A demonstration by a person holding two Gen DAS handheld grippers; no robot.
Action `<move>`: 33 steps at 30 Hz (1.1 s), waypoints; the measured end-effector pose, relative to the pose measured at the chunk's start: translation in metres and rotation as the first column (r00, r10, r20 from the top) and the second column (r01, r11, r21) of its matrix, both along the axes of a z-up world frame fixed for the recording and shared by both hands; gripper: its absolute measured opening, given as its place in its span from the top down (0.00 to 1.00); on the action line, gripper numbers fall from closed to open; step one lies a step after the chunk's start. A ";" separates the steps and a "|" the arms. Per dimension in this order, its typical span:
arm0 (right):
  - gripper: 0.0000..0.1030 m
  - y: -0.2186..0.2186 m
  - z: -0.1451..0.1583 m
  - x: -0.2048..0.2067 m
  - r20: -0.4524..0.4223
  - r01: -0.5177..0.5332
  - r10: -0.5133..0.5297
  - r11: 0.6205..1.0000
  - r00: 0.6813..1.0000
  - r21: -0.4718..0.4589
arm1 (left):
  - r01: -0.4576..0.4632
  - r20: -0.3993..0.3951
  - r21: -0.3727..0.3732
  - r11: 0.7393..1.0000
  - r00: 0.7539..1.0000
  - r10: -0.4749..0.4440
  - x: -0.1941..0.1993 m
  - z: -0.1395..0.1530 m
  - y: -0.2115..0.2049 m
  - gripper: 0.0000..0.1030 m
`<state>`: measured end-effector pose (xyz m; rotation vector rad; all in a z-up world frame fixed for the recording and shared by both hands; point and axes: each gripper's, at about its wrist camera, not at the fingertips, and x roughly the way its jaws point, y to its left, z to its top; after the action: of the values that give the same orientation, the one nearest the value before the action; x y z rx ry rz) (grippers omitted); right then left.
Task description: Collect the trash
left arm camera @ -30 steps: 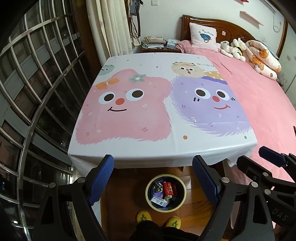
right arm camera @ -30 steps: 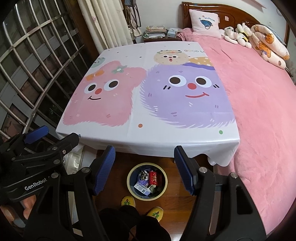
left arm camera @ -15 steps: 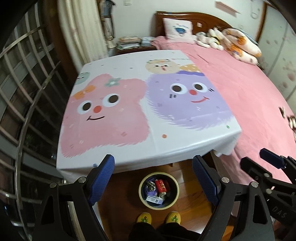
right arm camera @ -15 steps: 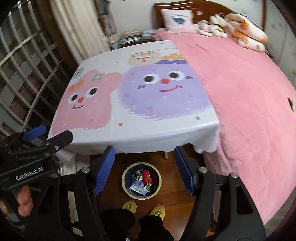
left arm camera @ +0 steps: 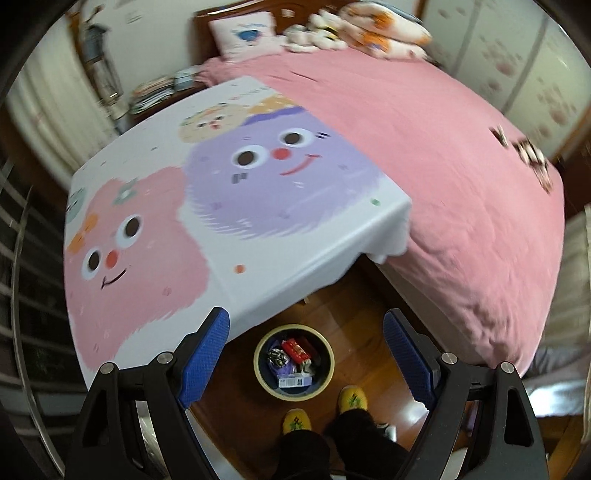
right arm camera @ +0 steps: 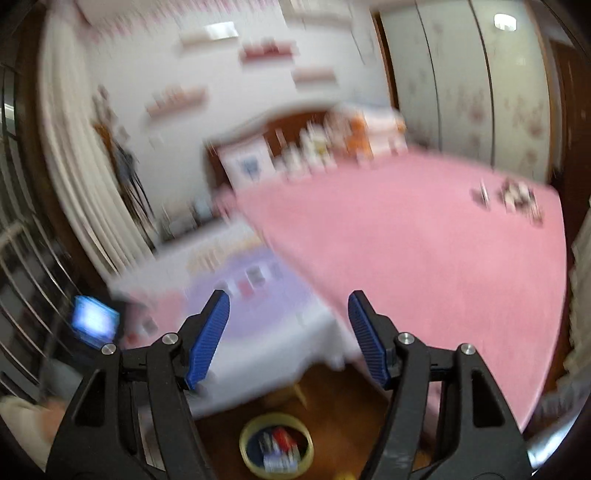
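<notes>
Home bedroom indicated: pink-covered bed with pillow and plush toys ahead of the tool, wardrobe to the right.

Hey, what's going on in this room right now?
A person in yellow slippers stands over a small bin on the wood floor, holding a gripper in each hand. The left gripper and right gripper both have their jaws open and empty. The bin already holds wrappers and a small box. It sits by the edge of a table with a cartoon tablecloth, beside a pink bed. A few small dark items lie on the bed's far side, too blurred to identify.
</notes>
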<state>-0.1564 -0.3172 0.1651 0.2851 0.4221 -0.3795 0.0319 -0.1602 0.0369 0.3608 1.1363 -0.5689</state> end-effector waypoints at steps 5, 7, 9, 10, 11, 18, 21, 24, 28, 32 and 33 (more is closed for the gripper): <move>0.27 0.085 0.082 -0.016 0.250 -0.242 0.277 0.957 0.928 -0.163 | 0.183 0.033 0.020 0.983 0.982 -0.183 -0.035 0.011 -0.053 0.16; 0.27 0.121 0.088 -0.012 0.248 -0.364 0.408 0.908 0.879 -0.207 | 0.290 0.046 0.006 0.957 0.956 -0.290 -0.063 0.025 -0.080 0.17; 0.27 0.156 0.082 -0.009 0.205 -0.462 0.516 0.848 0.832 -0.260 | 0.384 0.079 -0.007 0.923 0.921 -0.383 -0.090 0.041 -0.100 0.17; 0.27 0.174 0.073 -0.006 0.151 -0.521 0.577 0.802 0.803 -0.292 | 0.435 0.105 -0.013 0.900 0.896 -0.432 -0.106 0.051 -0.109 0.17; 0.26 0.187 0.065 -0.002 0.091 -0.572 0.620 0.762 0.779 -0.303 | 0.491 0.138 -0.020 0.871 0.864 -0.484 -0.123 0.062 -0.117 0.17; 0.26 0.190 0.051 -0.009 0.035 -0.647 0.673 0.723 0.739 -0.242 | 0.696 0.346 -0.024 0.718 0.680 -0.647 -0.209 0.121 -0.142 0.17; 0.26 0.182 0.047 -0.010 0.008 -0.697 0.717 0.680 0.697 -0.230 | 0.716 0.387 -0.028 0.697 0.651 -0.653 -0.224 0.137 -0.152 0.17; 0.21 0.160 0.052 -0.027 0.009 -0.716 0.735 0.662 0.678 -0.220 | 0.706 0.408 -0.026 0.707 0.653 -0.637 -0.232 0.155 -0.167 0.17; 0.20 0.119 0.052 -0.040 0.018 -0.698 0.711 0.695 0.703 -0.174 | 0.735 0.502 -0.062 0.675 0.607 -0.616 -0.261 0.185 -0.187 0.17; 0.20 0.077 0.052 -0.061 0.003 -0.699 0.713 0.689 0.702 -0.194 | 0.809 0.501 -0.104 0.578 0.545 -0.673 -0.308 0.198 -0.221 0.17; 0.20 0.066 0.052 -0.066 -0.007 -0.695 0.707 0.693 0.707 -0.193 | 0.828 0.497 -0.113 0.549 0.526 -0.690 -0.321 0.200 -0.232 0.17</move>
<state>-0.2224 -0.2516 0.2169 -0.0616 0.3948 0.3570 -0.2887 -0.3919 0.2364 0.6613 0.3867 -1.4116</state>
